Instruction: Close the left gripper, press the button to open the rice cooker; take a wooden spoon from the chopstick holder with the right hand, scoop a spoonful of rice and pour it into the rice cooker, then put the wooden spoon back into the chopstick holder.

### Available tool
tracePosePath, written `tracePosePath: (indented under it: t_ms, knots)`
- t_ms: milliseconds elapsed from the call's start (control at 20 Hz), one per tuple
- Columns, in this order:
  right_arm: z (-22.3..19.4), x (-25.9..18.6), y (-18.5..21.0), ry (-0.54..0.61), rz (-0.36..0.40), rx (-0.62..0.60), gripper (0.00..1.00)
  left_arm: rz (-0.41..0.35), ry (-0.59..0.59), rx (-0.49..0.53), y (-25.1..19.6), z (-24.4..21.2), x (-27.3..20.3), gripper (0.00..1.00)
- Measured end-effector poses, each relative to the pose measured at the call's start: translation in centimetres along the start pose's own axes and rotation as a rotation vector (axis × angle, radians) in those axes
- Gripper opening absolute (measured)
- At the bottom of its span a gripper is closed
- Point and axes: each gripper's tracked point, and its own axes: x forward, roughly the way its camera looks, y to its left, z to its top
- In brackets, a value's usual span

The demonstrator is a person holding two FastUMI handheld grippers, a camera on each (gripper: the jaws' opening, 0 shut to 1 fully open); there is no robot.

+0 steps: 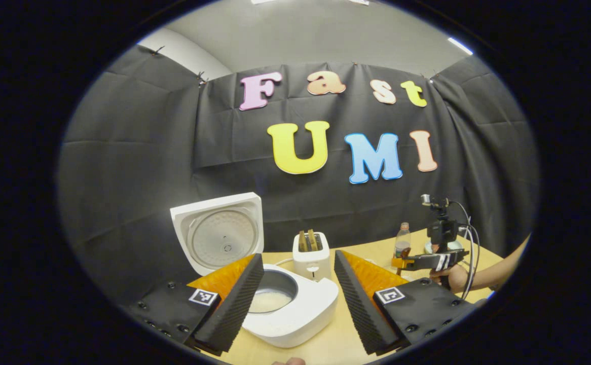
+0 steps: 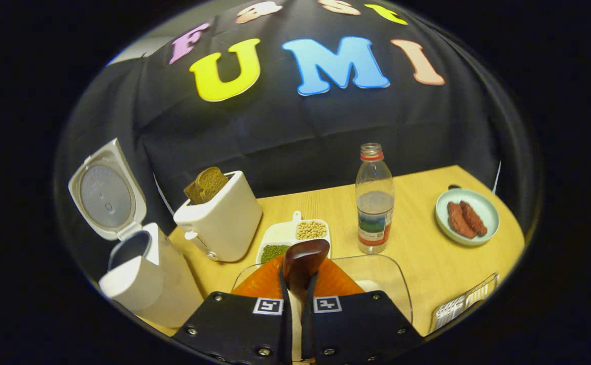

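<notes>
A black cloth wall backs a pale wooden bench. In the left gripper view the rice cooker sits at lower centre with its lid raised, a little rice showing in the pot; the left gripper stands wide apart and holds nothing. The right gripper, in its own view at bottom centre, has its fingers nearly together on the wooden spoon, whose handle runs back between them and whose bowl points forward, away from the camera. A clear glass dish lies directly beneath the spoon's bowl; whether the spoon carries rice cannot be told. The open cooker lies at lower left of that view, beyond the toaster, so the pour is judged to call for a leftward carry. The chopstick holder is probably the rack at lower right.
</notes>
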Motion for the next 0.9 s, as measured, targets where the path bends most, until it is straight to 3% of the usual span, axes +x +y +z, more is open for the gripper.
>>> tracePosePath:
  t_ms: [150,250,600,900]
  knots:
    - [0.6,-0.3,-2.4,0.024,0.033,0.29,0.08,-0.003,-0.007,-0.008,-0.7,0.4,0.0,0.97]
    - [2.1,-1.3,-4.1,-0.001,0.041,0.413,0.07,-0.013,-0.019,-0.007,-1.4,0.9,0.1,0.97]
    - [9.2,-7.0,-6.0,-0.135,0.139,0.61,0.07,-0.072,-0.053,-0.082,-3.7,2.0,0.6,0.96]
    - [13.9,-10.4,-3.0,-0.189,0.298,0.769,0.07,-0.068,-0.067,-0.09,-2.9,1.7,0.0,0.97]
